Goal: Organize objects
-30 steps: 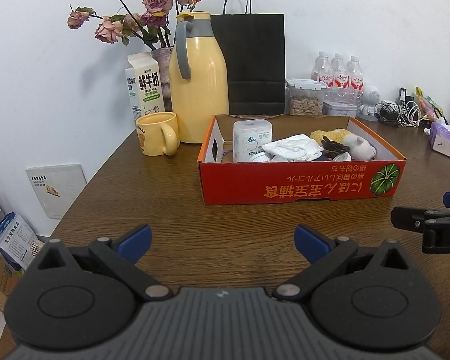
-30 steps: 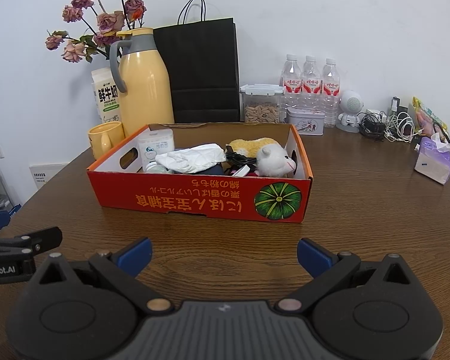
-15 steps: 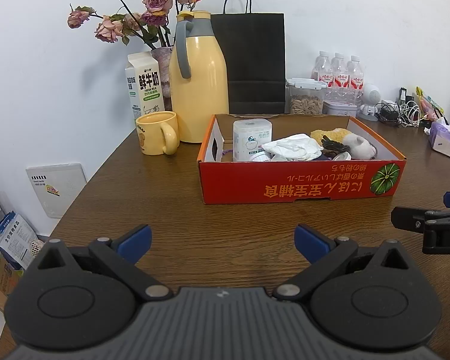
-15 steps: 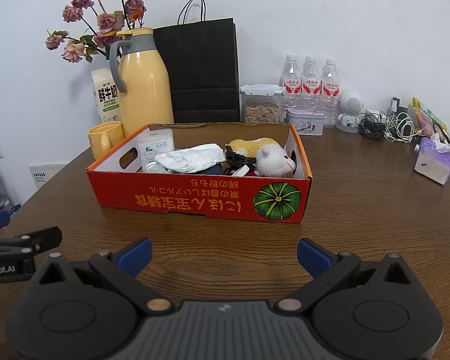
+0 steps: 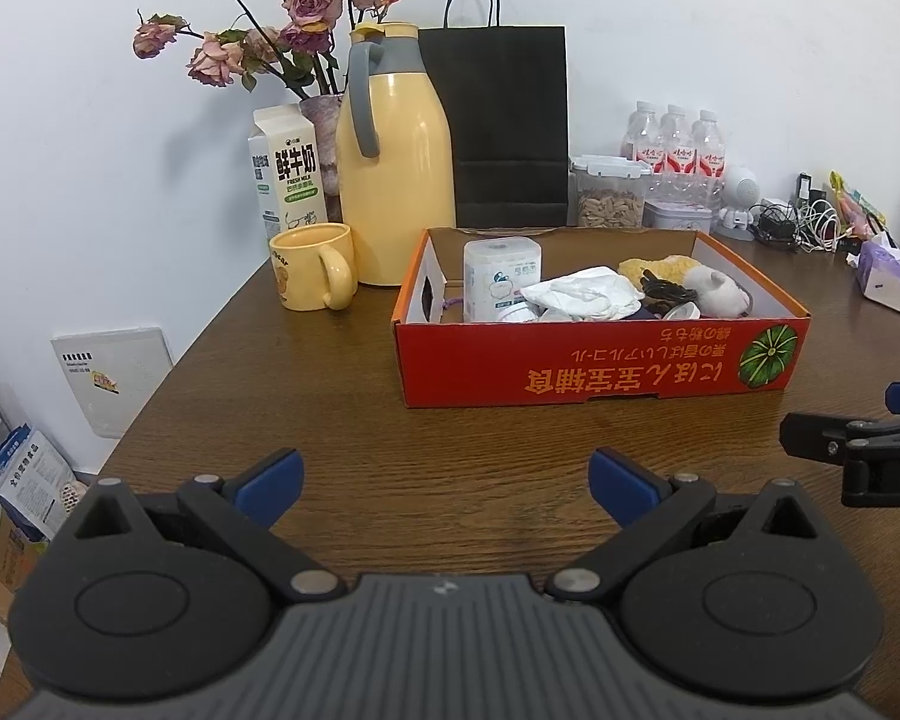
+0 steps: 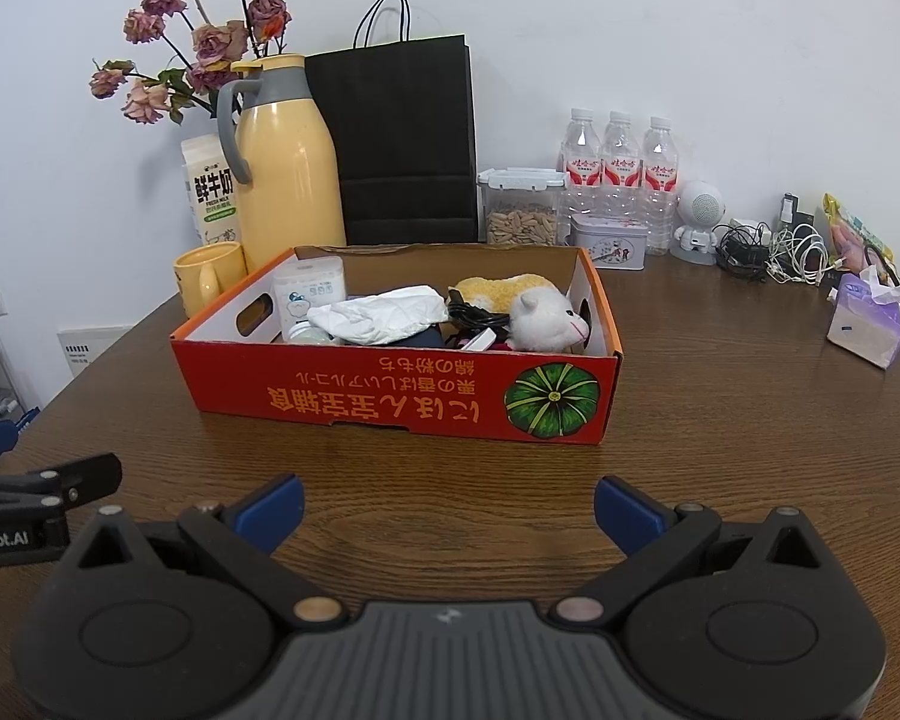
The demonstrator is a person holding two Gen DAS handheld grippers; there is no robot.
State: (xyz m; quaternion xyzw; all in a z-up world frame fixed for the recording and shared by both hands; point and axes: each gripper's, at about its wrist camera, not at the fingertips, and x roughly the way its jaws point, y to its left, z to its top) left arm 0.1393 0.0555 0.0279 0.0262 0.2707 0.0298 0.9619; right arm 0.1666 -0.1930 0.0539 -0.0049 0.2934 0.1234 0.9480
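A red cardboard box [image 5: 594, 369] [image 6: 390, 393] with a pumpkin picture sits in the middle of the brown table. Inside lie a white cylindrical pack [image 5: 501, 276] [image 6: 309, 294], a crumpled white cloth [image 5: 588, 297] [image 6: 384, 315], a black cable [image 6: 477, 315], a yellow plush [image 6: 501, 288] and a white cat plush [image 5: 720, 291] [image 6: 546, 321]. My left gripper [image 5: 447, 480] hovers open over the table, well in front of the box. My right gripper [image 6: 450, 507] is open too, equally short of the box. Both are empty.
Behind the box stand a yellow mug [image 5: 315, 267], a yellow thermos jug [image 5: 393, 177], a milk carton [image 5: 285, 171], a vase of dried roses, a black paper bag [image 6: 405, 144], a seed jar, three water bottles [image 6: 615, 159], cables and a purple tissue pack [image 6: 867, 327]. The table's left edge [image 5: 168, 372] drops to the floor.
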